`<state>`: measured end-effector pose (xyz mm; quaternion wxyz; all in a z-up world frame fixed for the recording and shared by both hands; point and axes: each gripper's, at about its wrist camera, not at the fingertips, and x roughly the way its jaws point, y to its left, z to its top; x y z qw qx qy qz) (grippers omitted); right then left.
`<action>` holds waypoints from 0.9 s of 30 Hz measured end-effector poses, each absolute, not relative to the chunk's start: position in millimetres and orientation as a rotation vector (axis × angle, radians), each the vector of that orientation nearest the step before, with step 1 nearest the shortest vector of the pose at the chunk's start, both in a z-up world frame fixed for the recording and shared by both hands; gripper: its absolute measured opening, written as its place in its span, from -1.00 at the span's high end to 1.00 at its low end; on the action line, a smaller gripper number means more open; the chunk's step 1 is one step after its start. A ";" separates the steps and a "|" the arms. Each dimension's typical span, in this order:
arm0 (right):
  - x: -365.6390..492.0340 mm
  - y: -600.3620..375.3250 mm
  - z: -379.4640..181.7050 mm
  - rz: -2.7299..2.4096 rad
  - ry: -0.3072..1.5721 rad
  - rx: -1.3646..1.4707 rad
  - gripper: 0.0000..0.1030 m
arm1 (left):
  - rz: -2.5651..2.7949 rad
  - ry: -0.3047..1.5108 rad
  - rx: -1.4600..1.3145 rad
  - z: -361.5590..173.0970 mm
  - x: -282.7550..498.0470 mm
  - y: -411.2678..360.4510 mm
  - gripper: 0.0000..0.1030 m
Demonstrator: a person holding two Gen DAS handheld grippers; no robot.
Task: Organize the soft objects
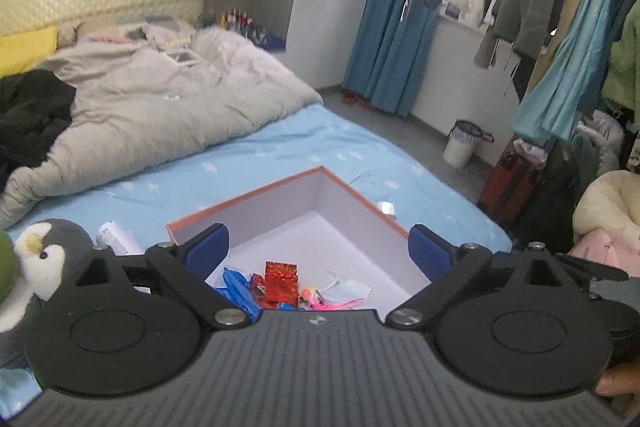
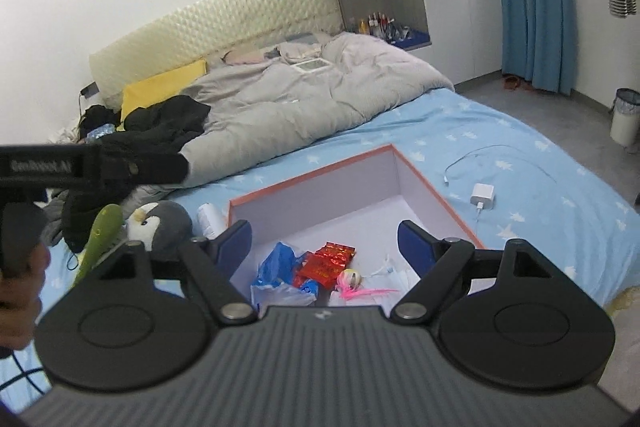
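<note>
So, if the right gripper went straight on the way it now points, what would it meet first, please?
Probably the box: the open right gripper aims into it, likely at the bare floor beyond the red packets, though depth is unclear.

We saw that each handheld gripper, the left gripper (image 1: 318, 247) and the right gripper (image 2: 324, 241), had a grey ribbed body with a small white emblem, two matte black round discs, black link arms pinned by silver screws, and blue-padded black fingers (image 1: 208, 247). In the right wrist view, the left tool's black bar carried pale lettering, too blurred to read.
</note>
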<state>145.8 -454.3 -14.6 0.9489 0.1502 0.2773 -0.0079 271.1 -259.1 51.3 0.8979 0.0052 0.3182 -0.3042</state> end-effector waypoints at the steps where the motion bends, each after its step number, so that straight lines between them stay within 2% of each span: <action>1: 140.6 -452.5 -13.2 -0.014 0.558 0.309 -0.60 | -0.638 0.654 0.005 55.7 263.0 -255.4 -0.93; 10: 88.2 -433.3 -1.0 -0.012 0.502 0.306 -0.60 | -0.616 0.590 0.042 69.5 185.6 -226.3 -0.97; 20: 50.5 -405.8 -12.9 -0.054 0.498 0.260 -0.60 | -0.580 0.579 0.050 46.8 129.7 -195.7 -0.97; 27: 34.8 -390.9 -29.8 -0.063 0.535 0.250 -0.60 | -0.554 0.610 0.058 23.4 118.1 -189.2 -0.97</action>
